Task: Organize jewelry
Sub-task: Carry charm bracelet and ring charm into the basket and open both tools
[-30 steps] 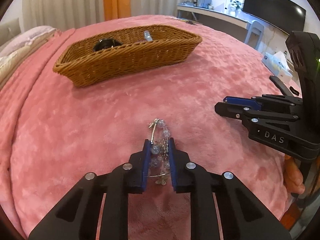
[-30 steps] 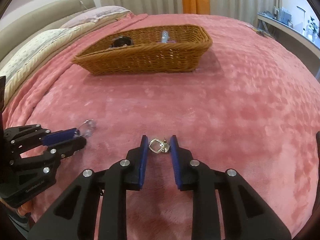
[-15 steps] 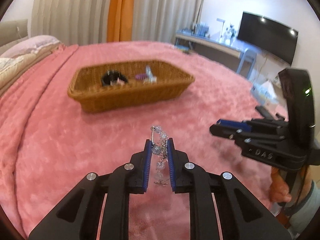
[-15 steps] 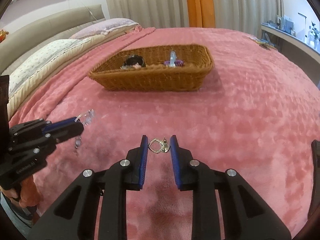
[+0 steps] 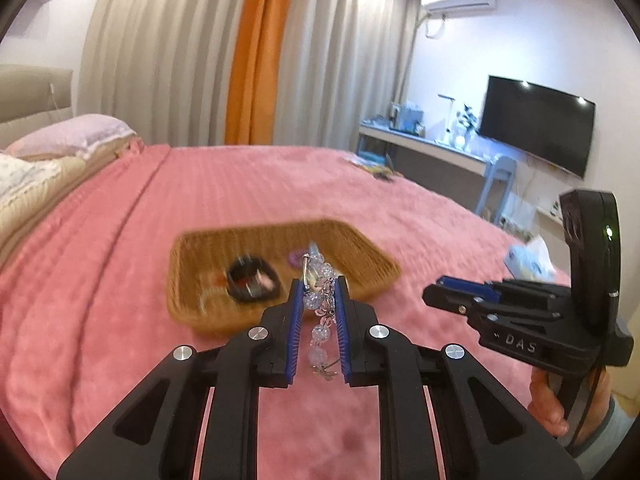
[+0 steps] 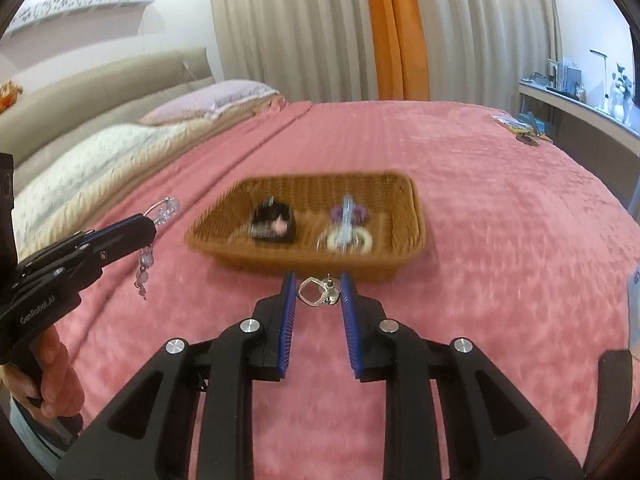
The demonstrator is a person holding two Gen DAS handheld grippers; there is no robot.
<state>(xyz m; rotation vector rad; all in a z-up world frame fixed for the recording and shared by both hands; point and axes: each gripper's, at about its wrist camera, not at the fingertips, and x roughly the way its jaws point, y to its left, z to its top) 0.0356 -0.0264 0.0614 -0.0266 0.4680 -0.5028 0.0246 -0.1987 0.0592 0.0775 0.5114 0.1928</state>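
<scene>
Left wrist view: beaded bracelet (image 5: 320, 312) pinched between the left gripper (image 5: 318, 312) fingers, hanging clear of the pink bed (image 5: 100, 280). Right gripper (image 6: 318, 294) fingers closed narrow on a small silver earring (image 6: 318, 293) (could be a charm, too small to tell). Wicker basket (image 6: 312, 264) sits ahead on the bed, already holding a dark piece (image 6: 272, 220), a purple piece (image 6: 348, 212) and a white ring (image 6: 350, 240). Progress: both pieces picked up, neither dropped in yet. Right wrist view shows the basket contents more clearly, plus the bracelet dangling below the left fingers; left view shows the right gripper only side-on, earring hidden.
</scene>
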